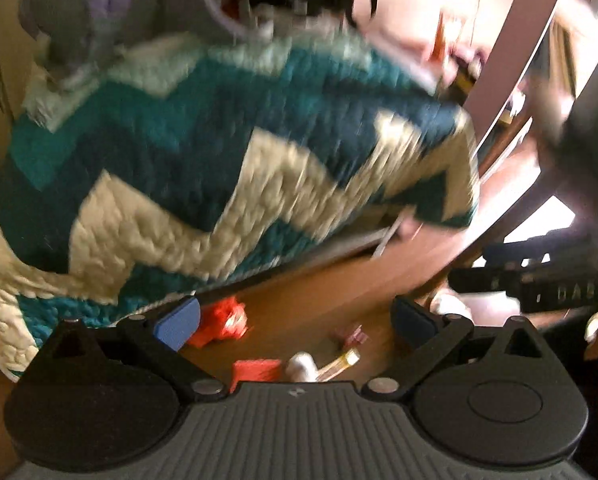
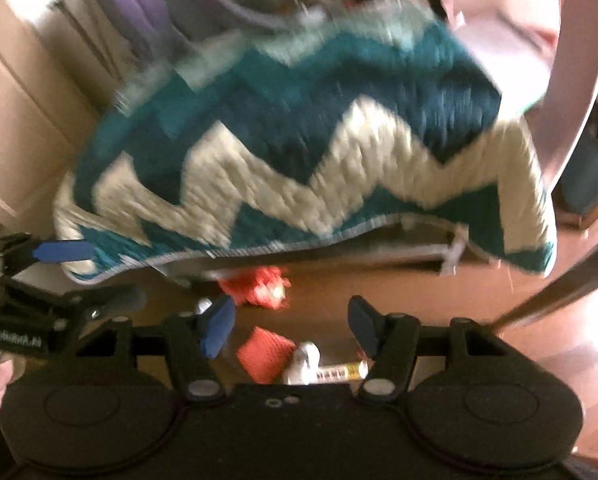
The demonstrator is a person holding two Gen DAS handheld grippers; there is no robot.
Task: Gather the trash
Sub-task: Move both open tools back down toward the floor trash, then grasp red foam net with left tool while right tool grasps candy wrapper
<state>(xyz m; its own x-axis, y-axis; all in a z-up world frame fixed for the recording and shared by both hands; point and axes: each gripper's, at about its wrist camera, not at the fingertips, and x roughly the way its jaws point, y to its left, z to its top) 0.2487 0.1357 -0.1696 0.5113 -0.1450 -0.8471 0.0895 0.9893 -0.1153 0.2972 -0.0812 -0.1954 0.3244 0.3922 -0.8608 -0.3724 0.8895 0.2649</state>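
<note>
Right tool (image 2: 291,330): blue pads apart, nothing between. Left tool (image 1: 295,320): pads spread wide, empty too. We see trash on brown wood floor (image 2: 323,292), ahead and below both: flat red mesh piece (image 2: 264,354), white crumpled wad (image 2: 305,362), yellow-labelled tube (image 2: 345,370) with long axis running left-right, crumpled red wrapper (image 2: 259,284) farther out by chevron teal-and-cream quilt (image 2: 299,160) (frames blurred). We judge right tool nearer to red mesh piece; wrapper sits toward left tool's left pad.

Left hand-held gripper (image 1: 295,320): black linkage arms, silver pivot screws, blue finger pads (image 1: 178,322), grey ribbed body. Right hand-held gripper (image 2: 291,326): all-black body, blue pads.
</note>
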